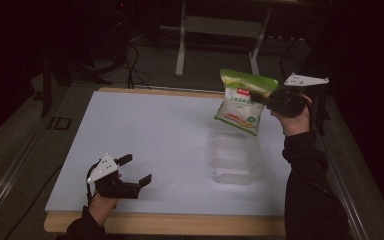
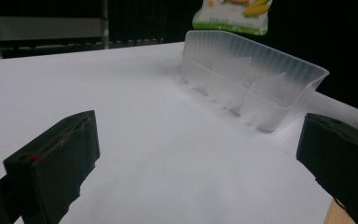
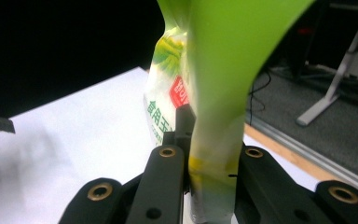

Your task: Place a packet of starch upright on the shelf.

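right gripper [image 1: 267,100] clamped on the green and white bag's [image 1: 242,102] upper edge, bag hung in the air above the clear divided tray [image 1: 236,162], left gripper [image 1: 136,171] wide open, holding nothing, low over the white table [image 1: 145,130], well apart from the bag

A white sheet [image 1: 150,145] covered the wooden desk [image 1: 180,224]. Beyond it, on grey floor [image 1: 155,65], stood a pale metal frame [image 1: 220,30] with cables [image 1: 135,70] trailing nearby.
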